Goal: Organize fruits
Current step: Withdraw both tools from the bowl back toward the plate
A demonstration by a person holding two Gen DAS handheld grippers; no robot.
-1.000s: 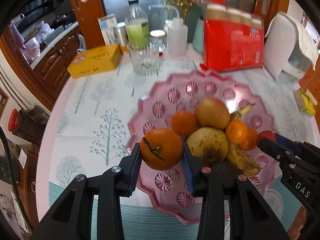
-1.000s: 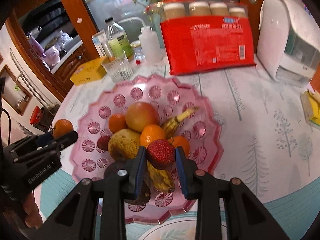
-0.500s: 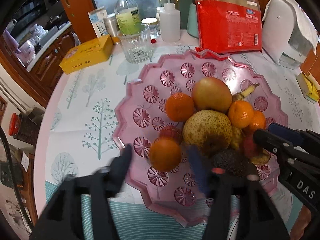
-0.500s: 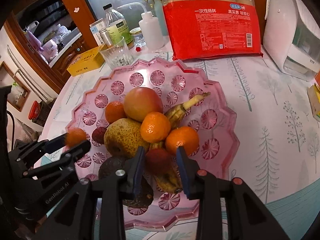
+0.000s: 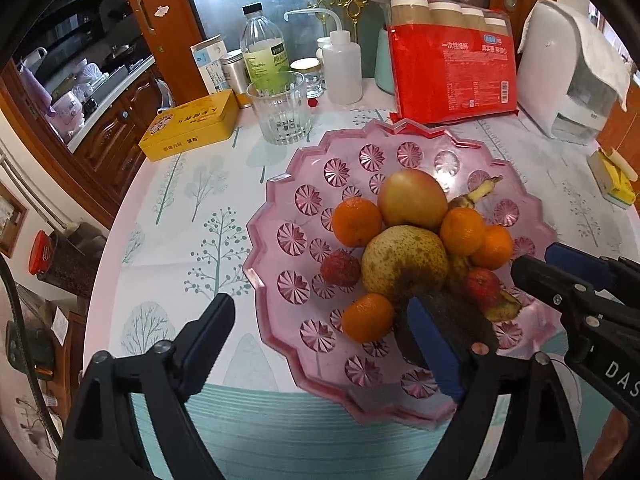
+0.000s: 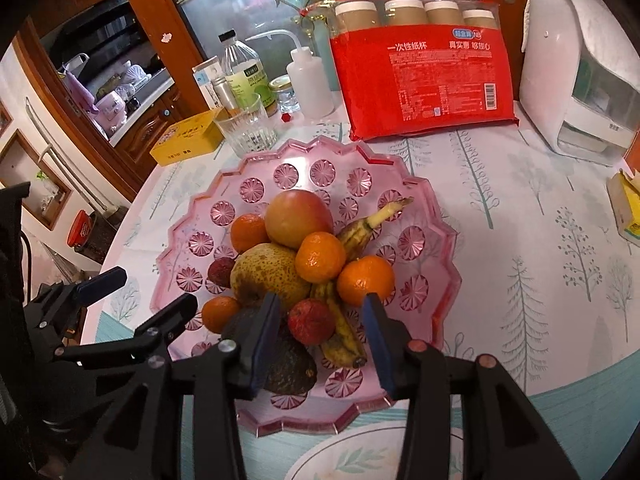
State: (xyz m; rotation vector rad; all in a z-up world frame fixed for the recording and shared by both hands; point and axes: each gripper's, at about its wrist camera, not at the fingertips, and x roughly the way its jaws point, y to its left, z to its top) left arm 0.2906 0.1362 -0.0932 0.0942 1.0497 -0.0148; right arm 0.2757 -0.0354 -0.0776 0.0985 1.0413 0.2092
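Fruits all lie on the pink tray [image 6: 436, 236] now (none left on the bench [image 6: 520, 240]), so I judge it nearly finished, left gripper [image 5: 320, 336] and right gripper [image 6: 322, 320] having just opened, both empty.

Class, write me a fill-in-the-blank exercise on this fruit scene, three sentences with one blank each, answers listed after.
1. All the fruit lies on a scalloped plastic plate coloured ____.
2. The jaws of the left gripper stand ____, with nothing held between them.
3. The long yellow-brown fruit lying among the round ones is a ____.

Missing words: pink; open; banana
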